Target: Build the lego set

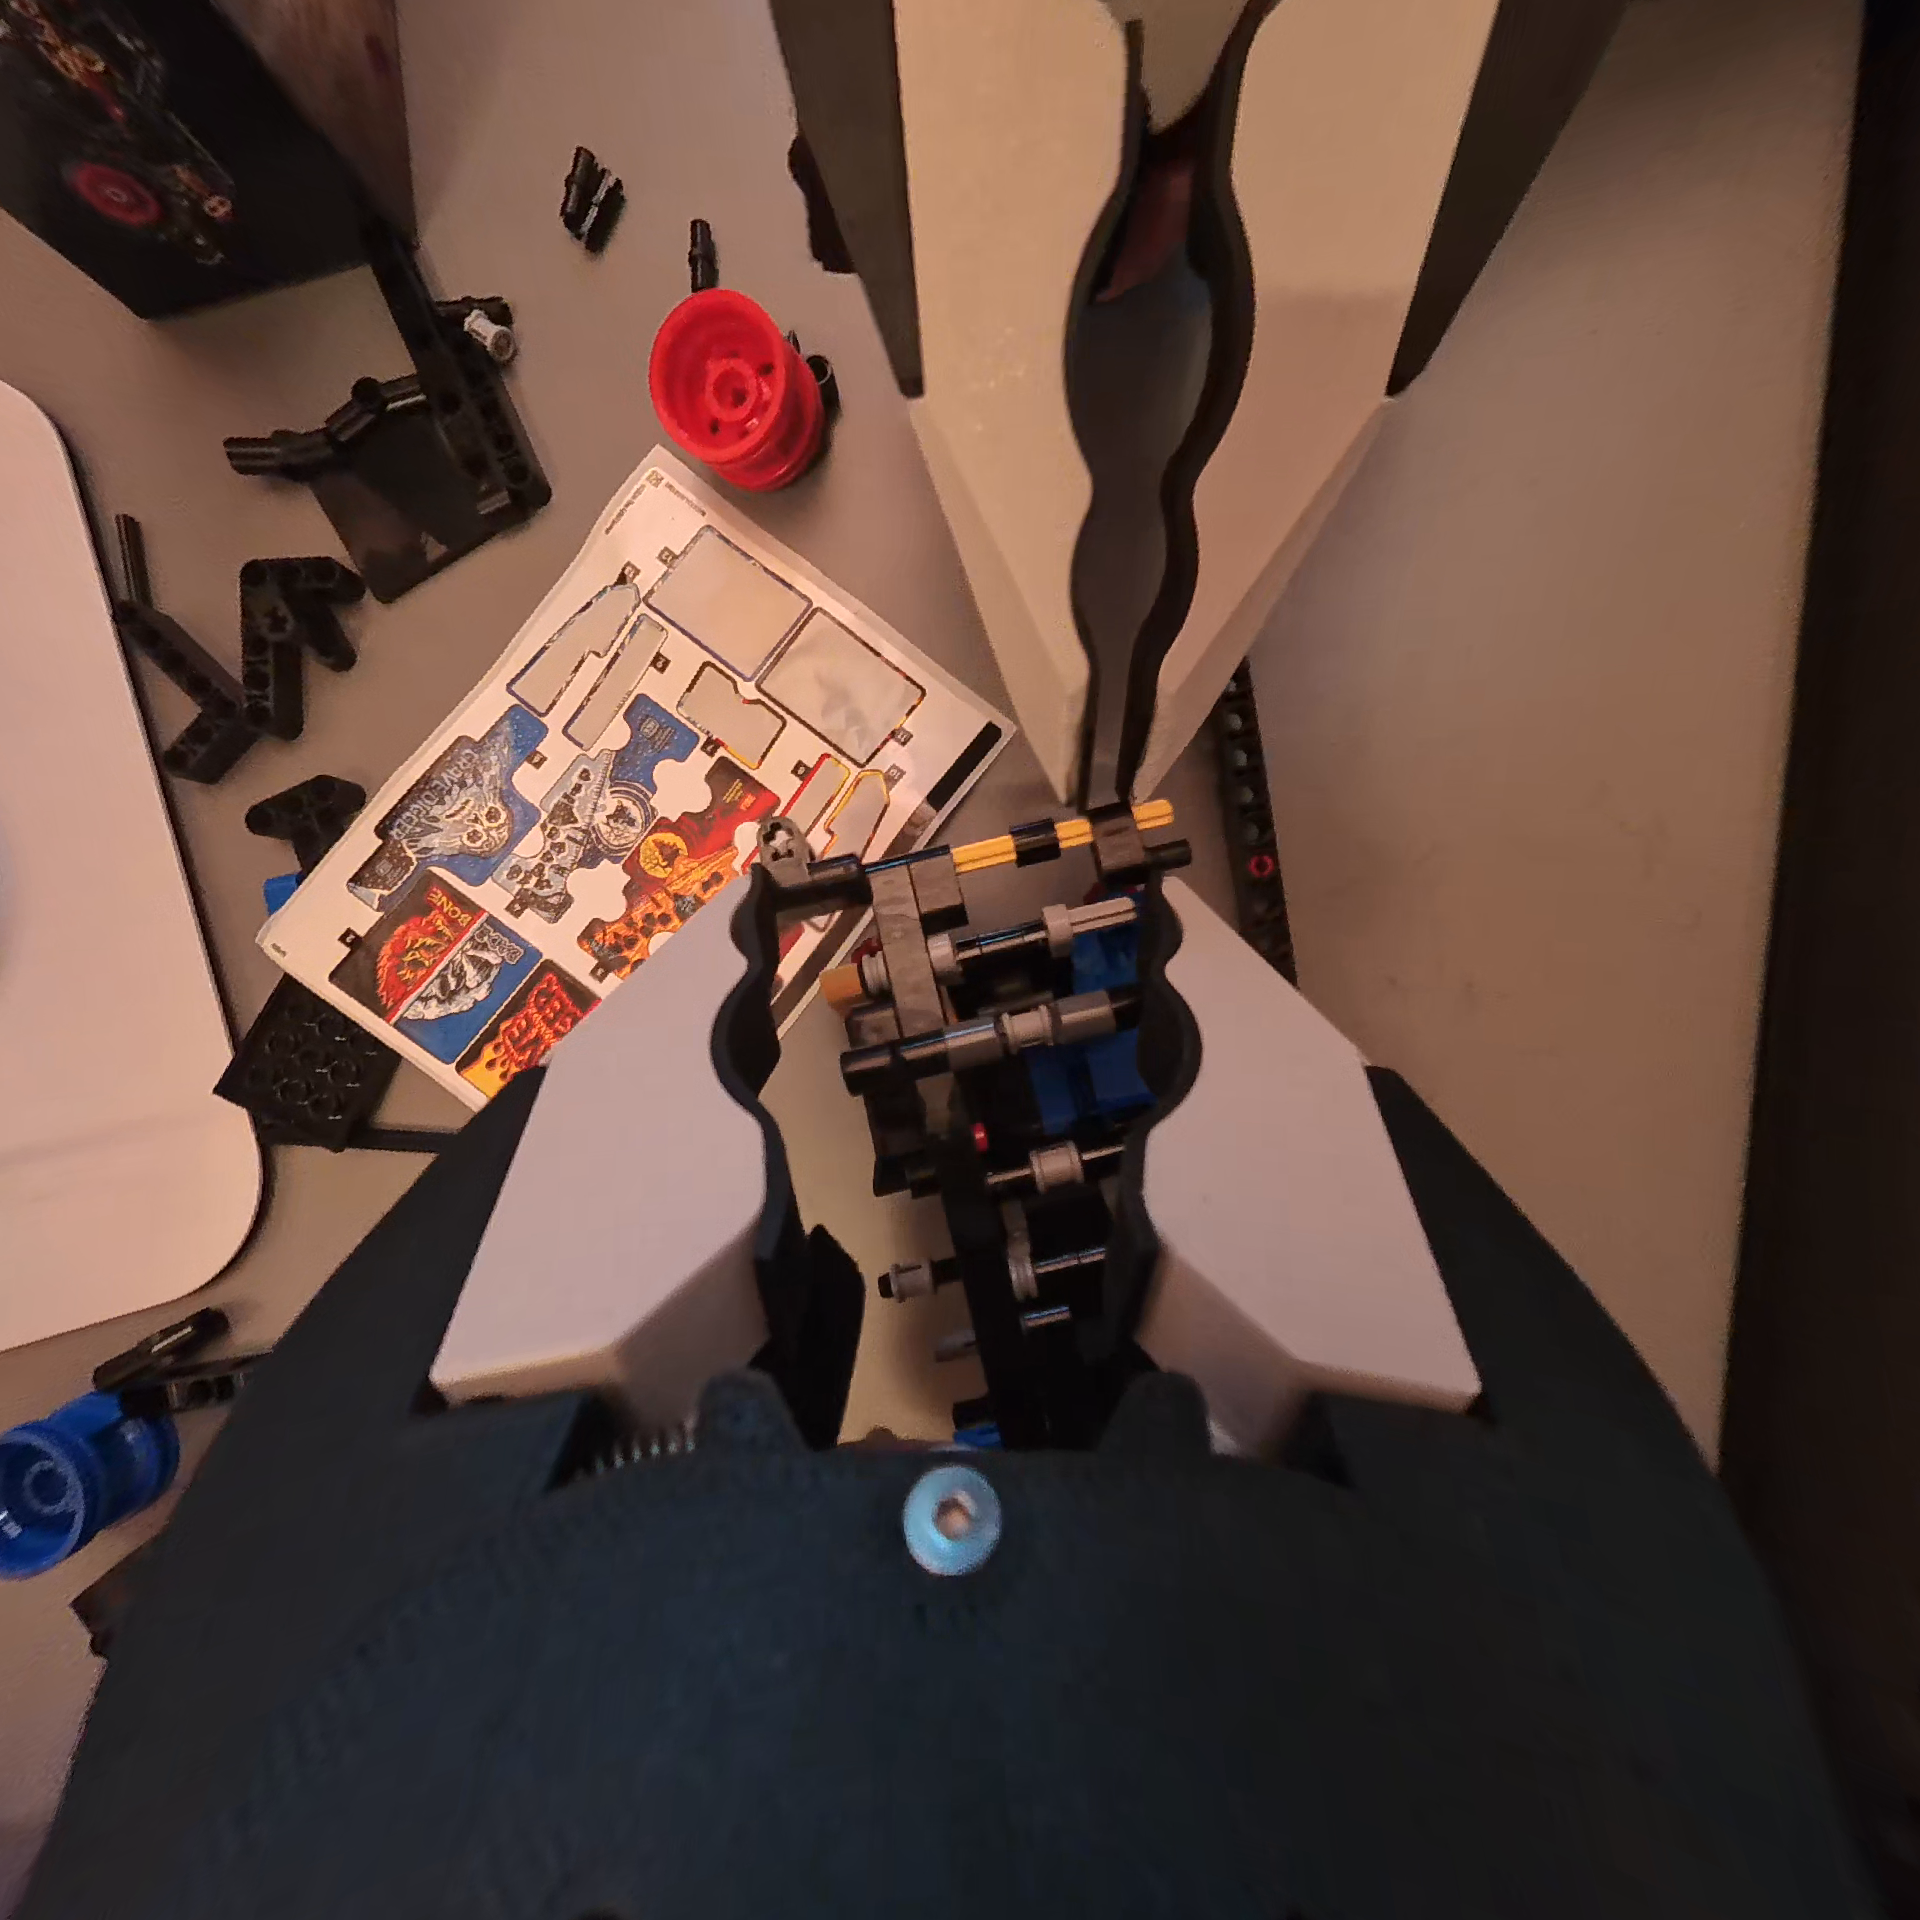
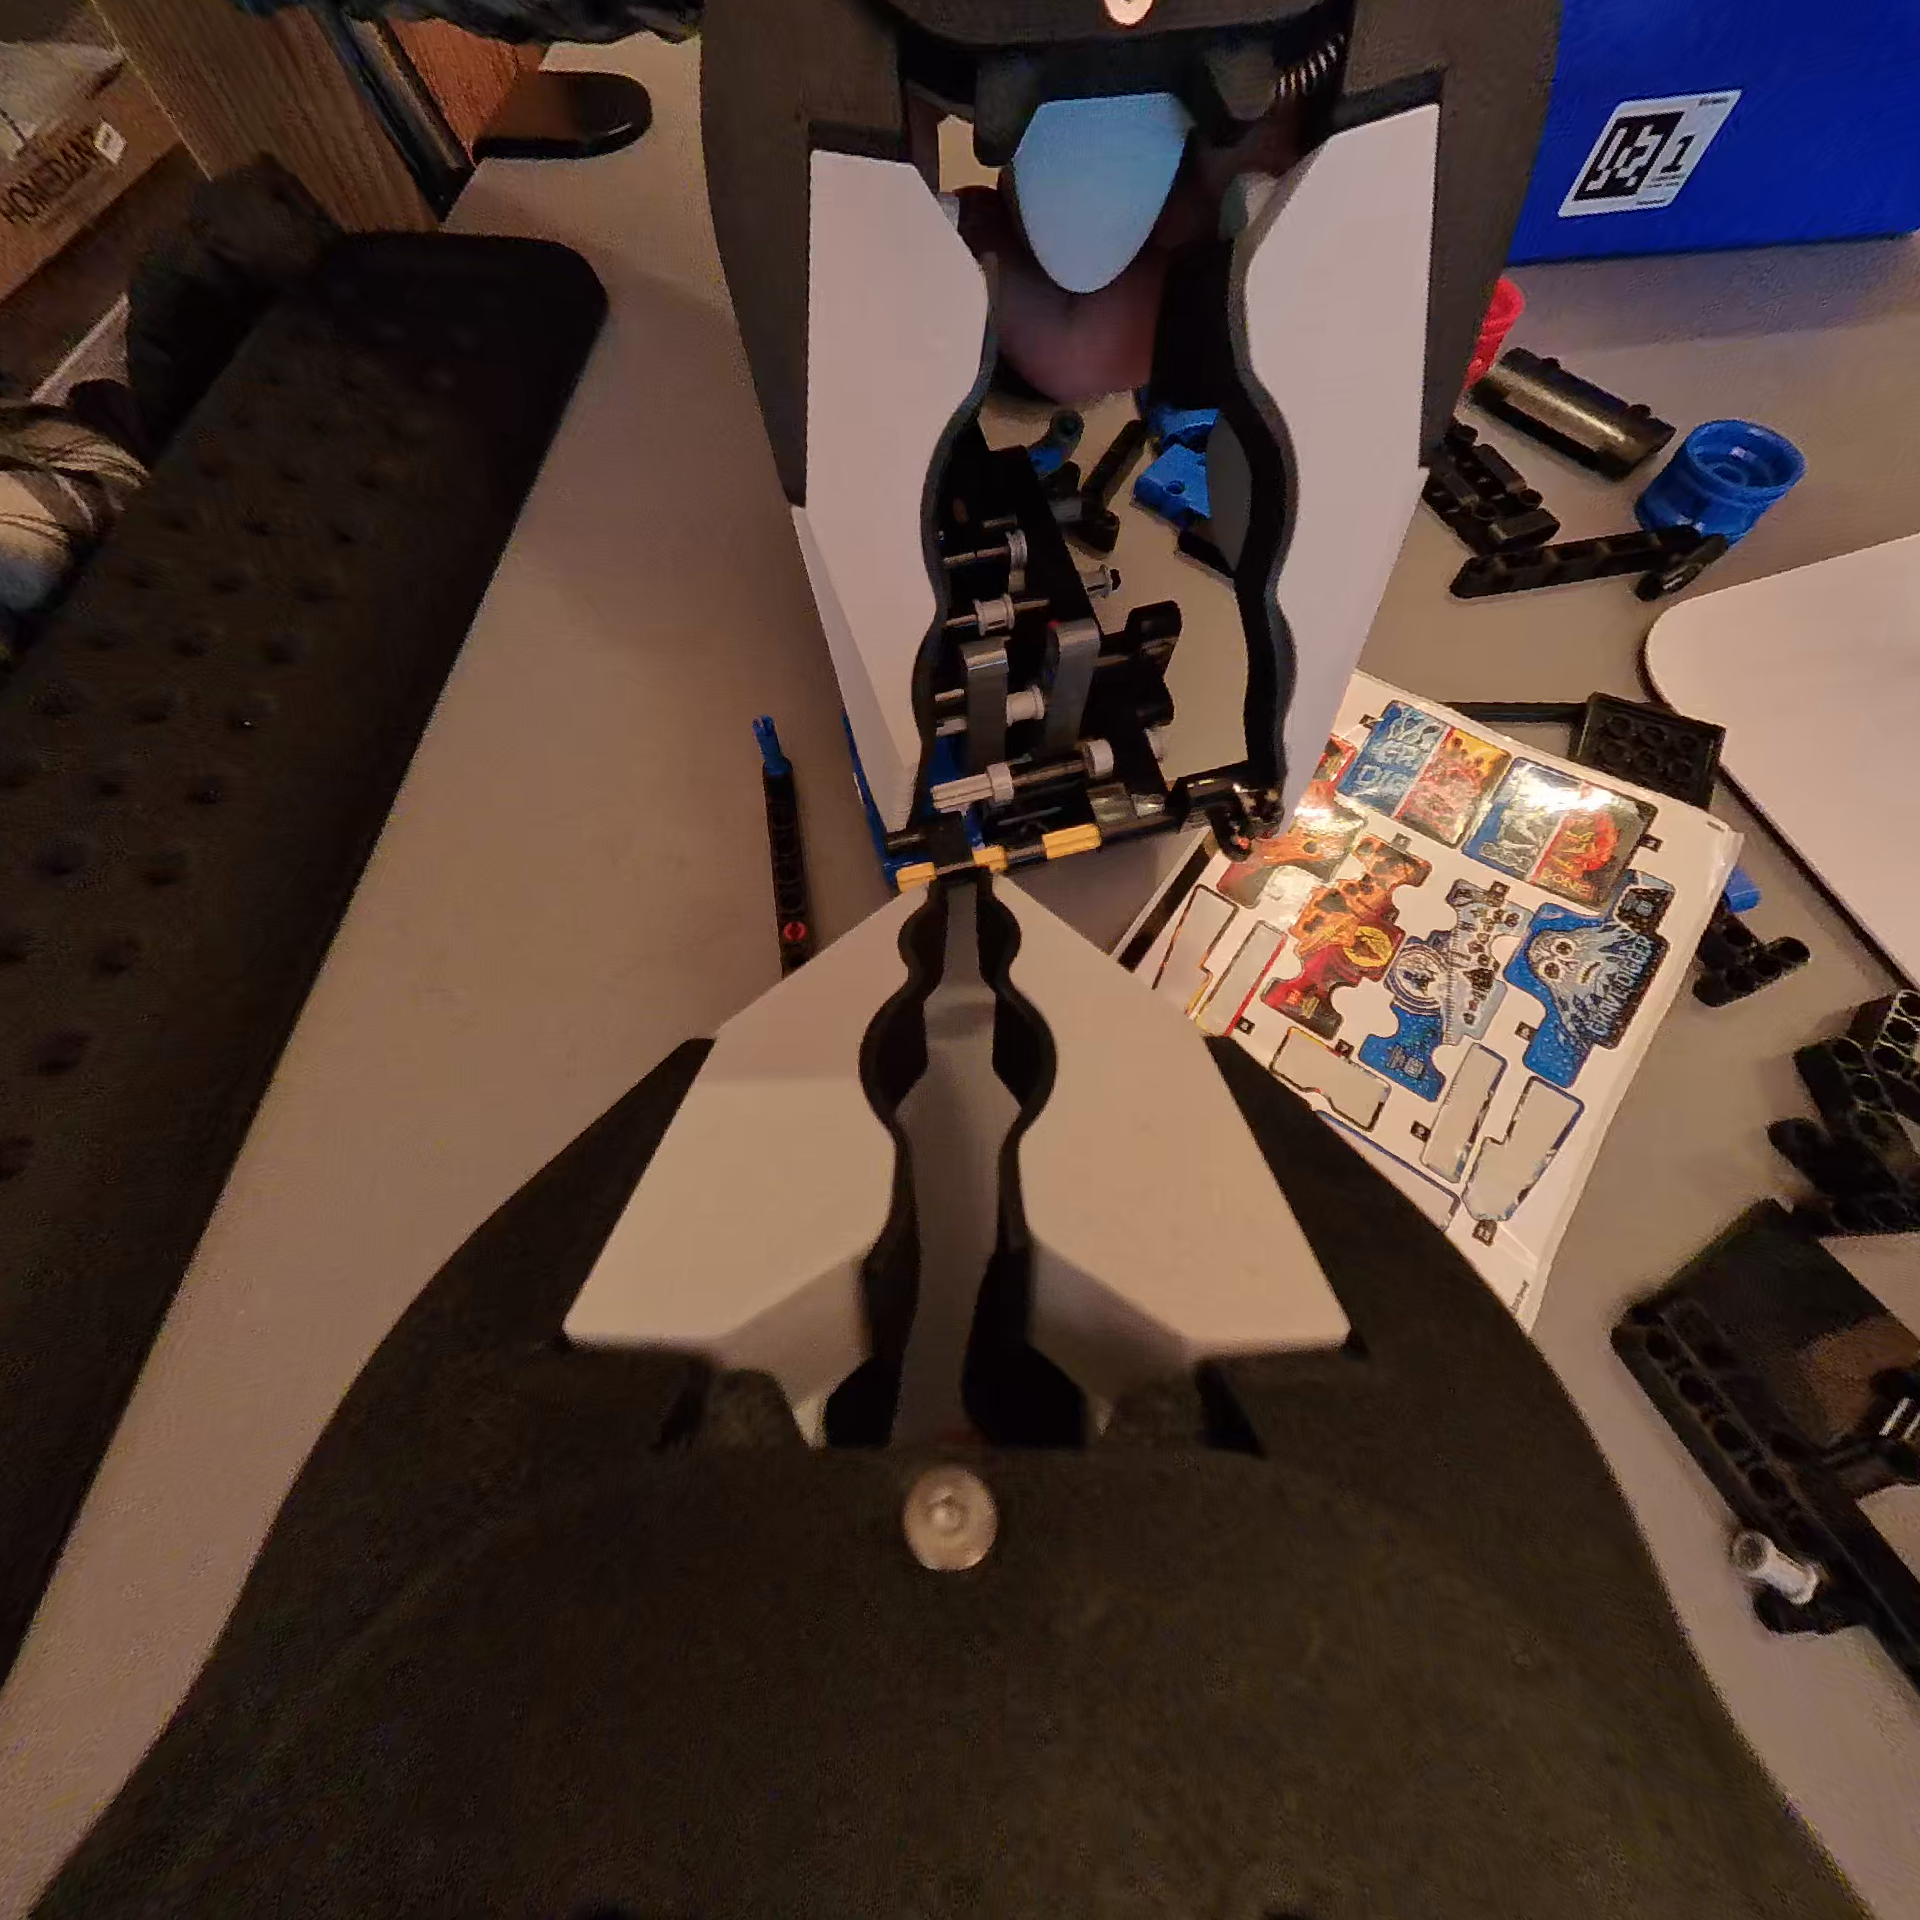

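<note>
left tool (image 1: 951,914) clamps lego chassis (image 1: 997,1049), lengthwise along fingers | right tool (image 2: 956,894) nearly closed at yellow axle (image 2: 1070,842)

A pale grey tabletop (image 2: 582,935) stretches under warm, dim light. Along one edge lies a long black mat (image 2: 239,727) dotted with small dimples. A white rounded board (image 1: 94,935) rests on the tabletop's other side. Beyond the far edge stand a brown cardboard box (image 2: 62,177) and a blue bin (image 2: 1745,125) bearing a square marker.
</note>
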Tool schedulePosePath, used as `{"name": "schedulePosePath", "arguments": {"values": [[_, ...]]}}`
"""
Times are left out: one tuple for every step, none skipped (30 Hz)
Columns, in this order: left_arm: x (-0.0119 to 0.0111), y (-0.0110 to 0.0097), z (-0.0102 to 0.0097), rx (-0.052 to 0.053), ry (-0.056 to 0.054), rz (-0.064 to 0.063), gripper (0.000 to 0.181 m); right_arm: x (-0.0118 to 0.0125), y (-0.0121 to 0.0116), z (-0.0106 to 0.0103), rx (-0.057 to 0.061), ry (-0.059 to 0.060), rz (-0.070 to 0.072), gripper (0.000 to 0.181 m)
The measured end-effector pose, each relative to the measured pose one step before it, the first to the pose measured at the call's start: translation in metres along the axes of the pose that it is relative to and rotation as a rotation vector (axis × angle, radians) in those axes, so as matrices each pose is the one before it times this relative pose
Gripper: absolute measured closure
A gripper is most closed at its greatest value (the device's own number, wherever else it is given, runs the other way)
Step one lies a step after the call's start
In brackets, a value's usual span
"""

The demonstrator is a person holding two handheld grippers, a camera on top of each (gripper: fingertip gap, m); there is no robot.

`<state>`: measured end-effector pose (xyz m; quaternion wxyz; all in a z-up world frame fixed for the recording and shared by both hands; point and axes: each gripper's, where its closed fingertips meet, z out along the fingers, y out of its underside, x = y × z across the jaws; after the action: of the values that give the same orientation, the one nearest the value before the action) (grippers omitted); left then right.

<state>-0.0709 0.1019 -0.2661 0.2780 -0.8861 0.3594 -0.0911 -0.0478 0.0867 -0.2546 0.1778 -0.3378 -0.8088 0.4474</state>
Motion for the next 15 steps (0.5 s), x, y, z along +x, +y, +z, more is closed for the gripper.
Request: {"name": "schedulePosePath", "arguments": {"values": [[-0.00015,0.00035,-0.00008,-0.0012,-0.001,0.0002,0.114,0.00007,0.00012,0.00034,0.0001,-0.0003,0.0057,0.179],[-0.00026,-0.00005,0.00002,-0.0001,-0.0039,0.001,0.114,0.00018,0.00011,0.0002,0.0018,-0.0062,0.0135,0.179],[0.00007,-0.00016,0.00007,0.0007,-0.0024,-0.0007,0.114,0.00022,0.00012,0.0001,-0.0009,-0.0011,0.0027,0.179],[-0.00013,-0.00003,0.00001,0.0006,-0.0008,-0.0007,0.115,0.00025,-0.0001,0.00026,-0.0016,0.0048,-0.0031,0.179],[-0.00014,0.00009,0.00006,0.001,0.0002,-0.0026,0.115,0.00043,-0.00005,0.0001,-0.0012,0.0054,-0.0014,0.179],[-0.00016,-0.00003,0.00002,0.001,-0.0003,-0.0045,0.116,0.00013,-0.00006,0.0001,-0.0013,0.0028,0.0016,0.18],[-0.00006,-0.00013,0.00007,0.0009,0.0001,-0.0009,0.116,0.00023,0.00009,0.00024,-0.0025,0.0028,-0.0009,0.18],[0.00002,0.00002,0.00012,-0.0002,0.0006,-0.002,0.116,0.00028,-0.00002,0.00005,-0.0028,0.0021,0.0021,0.18],[-0.00021,0.00003,0.00012,0.0005,0.0017,-0.0027,0.116,0.00018,-0.00021,0.00018,-0.0027,0.0036,-0.0007,0.181],[-0.00003,0.00001,-0.00002,0.0015,0.0024,-0.003,0.116,0.00022,-0.0001,0.00015,-0.0012,0.0031,-0.0001,0.181],[-0.00008,-0.00006,0.00002,0.0016,0.0014,-0.0033,0.116,0.00013,-0.00009,0.00004,0.0006,0.0006,0.0014,0.181],[0.00012,-0.00014,0.00006,0.0014,0.0008,-0.0011,0.116,0.00012,0.00005,0.00023,-0.0008,0.001,0.0001,0.181],[-0.00002,-0.00008,0.00003,0.0006,-0.0008,0.0008,0.116,0.00057,-0.00002,0.00019,-0.0024,0.0046,0.0019,0.181],[-0.00031,0.00004,-0.00002,0.0001,-0.0011,-0.0028,0.117,0.00068,-0.00014,0.00019,-0.0026,0.0041,0.0083,0.181],[-0.00045,0.00007,-0.00006,0.001,-0.001,-0.004,0.117,0.00104,-0.00038,0.00023,-0.0005,0.004,0.009,0.181]]}}
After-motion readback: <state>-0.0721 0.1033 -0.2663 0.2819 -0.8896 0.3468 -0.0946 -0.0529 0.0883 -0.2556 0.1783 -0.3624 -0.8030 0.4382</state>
